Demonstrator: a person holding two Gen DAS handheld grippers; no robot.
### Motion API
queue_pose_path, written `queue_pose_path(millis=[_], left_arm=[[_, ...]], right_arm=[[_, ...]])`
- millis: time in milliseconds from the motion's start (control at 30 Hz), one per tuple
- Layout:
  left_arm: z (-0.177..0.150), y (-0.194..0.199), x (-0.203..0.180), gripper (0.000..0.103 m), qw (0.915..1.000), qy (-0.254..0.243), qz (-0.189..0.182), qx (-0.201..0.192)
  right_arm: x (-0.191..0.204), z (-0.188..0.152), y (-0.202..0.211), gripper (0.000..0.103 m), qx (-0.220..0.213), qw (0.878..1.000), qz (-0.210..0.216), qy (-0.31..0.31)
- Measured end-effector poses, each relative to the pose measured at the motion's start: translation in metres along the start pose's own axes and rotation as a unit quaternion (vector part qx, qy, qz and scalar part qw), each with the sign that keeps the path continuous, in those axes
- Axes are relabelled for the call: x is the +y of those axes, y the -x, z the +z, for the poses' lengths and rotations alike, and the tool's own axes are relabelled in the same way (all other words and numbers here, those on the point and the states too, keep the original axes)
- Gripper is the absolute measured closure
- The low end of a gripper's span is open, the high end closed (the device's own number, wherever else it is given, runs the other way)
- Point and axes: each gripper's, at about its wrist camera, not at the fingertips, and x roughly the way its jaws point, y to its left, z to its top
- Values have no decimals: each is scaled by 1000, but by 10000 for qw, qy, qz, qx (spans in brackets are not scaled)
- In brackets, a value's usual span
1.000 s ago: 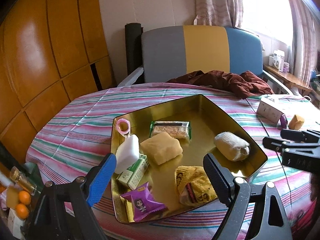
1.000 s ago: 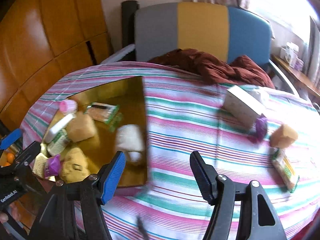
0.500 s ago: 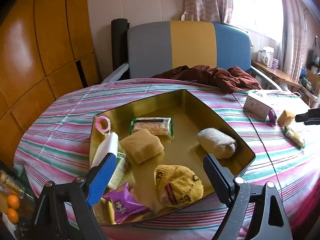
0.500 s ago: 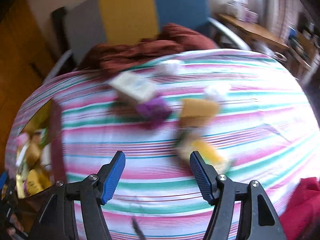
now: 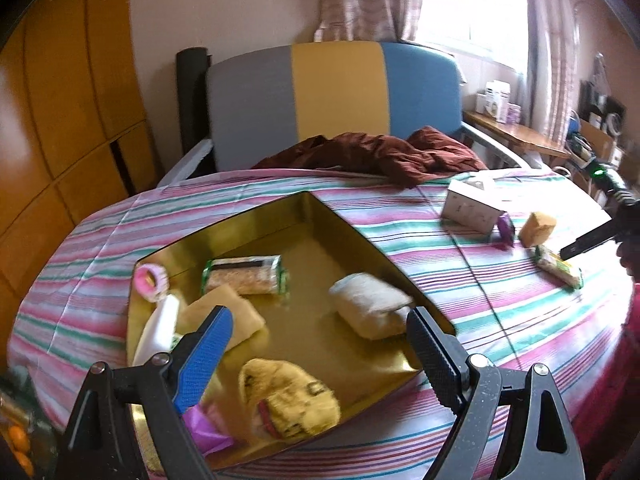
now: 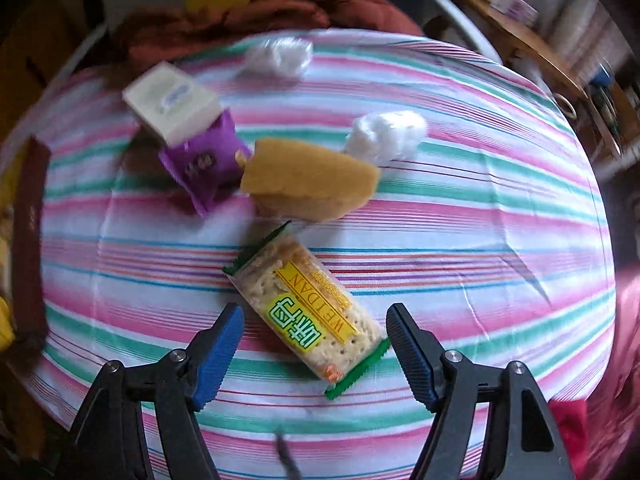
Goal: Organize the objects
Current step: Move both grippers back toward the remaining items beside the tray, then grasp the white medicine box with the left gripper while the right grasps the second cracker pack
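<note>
In the right wrist view a cracker pack (image 6: 308, 312) with green ends lies on the striped cloth, right below my right gripper (image 6: 312, 344). Its jaws are opening and straddle the pack's near end without touching it. Behind the pack lie a yellow sponge (image 6: 308, 178), a purple snack packet (image 6: 204, 164) and a white box (image 6: 172, 100). In the left wrist view my left gripper (image 5: 316, 340) hangs open and empty over the gold tray (image 5: 344, 224). The tray holds a cracker pack (image 5: 244, 276), a rolled white sock (image 5: 372, 308), a yellow sock (image 5: 292, 400), a sponge (image 5: 240, 312) and a pink tape roll (image 5: 150, 280).
Two white crumpled wads (image 6: 386, 132) (image 6: 280, 56) lie farther back on the cloth. A dark red garment (image 5: 380, 152) is heaped at the table's far edge before a grey, yellow and blue chair (image 5: 336, 92). The right gripper's black tip (image 5: 592, 240) shows at the left view's right edge.
My right gripper swung from the tray's edge to the right and tipped down over the cracker pack, its jaws wider. The left gripper drifted a little; the tray's contents sit lower and more leftward in its view.
</note>
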Motion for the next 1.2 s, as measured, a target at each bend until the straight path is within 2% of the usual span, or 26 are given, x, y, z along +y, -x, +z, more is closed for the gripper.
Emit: queue_pose_path(millis=[100, 267, 300, 367, 433, 567, 800, 967, 1200], left_arm=[[6, -2, -10, 14, 9999, -92, -106, -4], [14, -9, -25, 14, 9994, -204, -265, 66], [16, -10, -29, 14, 9993, -218, -295, 84], [19, -12, -36, 14, 9990, -260, -353, 89], [24, -14, -43, 14, 9986, -337, -408, 63], [38, -21, -56, 14, 9973, -380, -614, 104], [73, -47, -81, 14, 9908, -93, -1243, 528], [97, -83, -99, 14, 9819, 261, -1591, 999], [123, -141, -133, 14, 9705, 612, -1699, 1594]], right_arm=[[3, 4, -12, 28, 180, 9993, -204, 262], [0, 6, -26, 28, 379, 9983, -142, 424], [1, 6, -28, 29, 412, 9981, -115, 447], [4, 2, -30, 46, 443, 9976, -27, 530], [10, -2, -25, 50, 361, 9972, 114, 638], [24, -11, -20, 51, 243, 9960, 230, 833], [14, -10, -21, 49, 33, 9965, 759, 358], [12, -12, -19, 50, -61, 9968, 719, 346], [14, -16, -16, 50, -115, 9967, 656, 467]])
